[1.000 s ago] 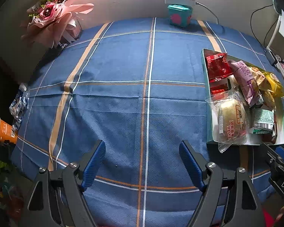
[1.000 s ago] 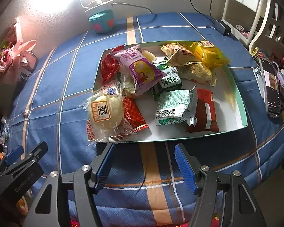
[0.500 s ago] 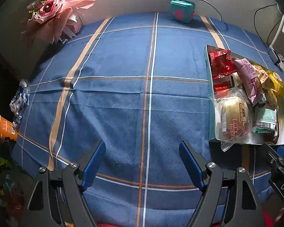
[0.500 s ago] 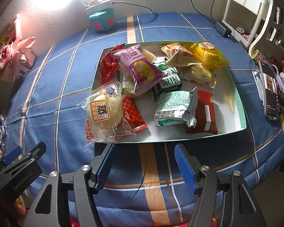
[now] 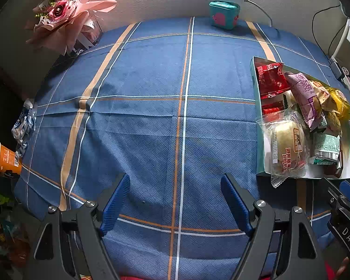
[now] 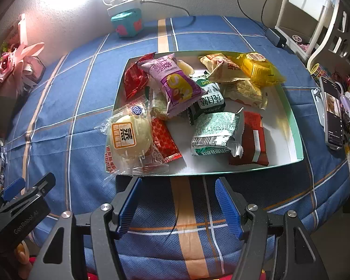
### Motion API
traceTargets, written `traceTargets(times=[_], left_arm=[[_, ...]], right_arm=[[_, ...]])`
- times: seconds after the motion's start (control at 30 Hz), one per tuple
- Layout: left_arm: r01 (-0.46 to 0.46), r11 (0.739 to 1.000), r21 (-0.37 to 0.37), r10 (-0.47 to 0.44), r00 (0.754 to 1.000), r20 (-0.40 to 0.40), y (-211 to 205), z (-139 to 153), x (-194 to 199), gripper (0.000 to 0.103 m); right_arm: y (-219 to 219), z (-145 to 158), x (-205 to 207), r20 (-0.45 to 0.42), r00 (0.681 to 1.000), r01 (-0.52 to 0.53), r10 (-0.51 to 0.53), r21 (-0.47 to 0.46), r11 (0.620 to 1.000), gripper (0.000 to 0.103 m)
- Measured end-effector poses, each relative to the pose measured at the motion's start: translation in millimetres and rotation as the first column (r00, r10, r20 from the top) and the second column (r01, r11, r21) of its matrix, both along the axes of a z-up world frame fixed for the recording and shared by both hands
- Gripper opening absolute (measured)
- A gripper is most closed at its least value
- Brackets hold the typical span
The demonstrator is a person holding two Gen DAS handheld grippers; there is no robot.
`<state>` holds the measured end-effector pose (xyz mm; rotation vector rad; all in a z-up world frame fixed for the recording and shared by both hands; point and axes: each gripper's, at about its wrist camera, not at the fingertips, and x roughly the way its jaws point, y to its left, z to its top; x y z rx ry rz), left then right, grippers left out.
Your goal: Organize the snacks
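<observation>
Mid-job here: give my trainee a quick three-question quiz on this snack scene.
1. True or false: the right gripper is holding a snack.
2. Which snack hangs over the tray's near left corner? A) yellow packet B) clear-wrapped round bun C) purple packet
3. Fill in: the teal box stands by the ____ at the far edge of the tablecloth.

Key: 1. False: its fingers are apart with only cloth between them. 2. B. 3. Wall.
</observation>
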<state>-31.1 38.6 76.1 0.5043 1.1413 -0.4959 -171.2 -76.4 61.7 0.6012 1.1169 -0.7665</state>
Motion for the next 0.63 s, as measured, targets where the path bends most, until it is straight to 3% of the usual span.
traceTargets(times=[0.63], left_arm=[[-0.014,1.000,-0.021,0.014,0.999,0.041,3.7,7.7,-0.4,0.081]], right_arm=[[0.6,-0.6,0.8,-0.002,1.000,0.004,-0.004,0.001,1.000,0.069]])
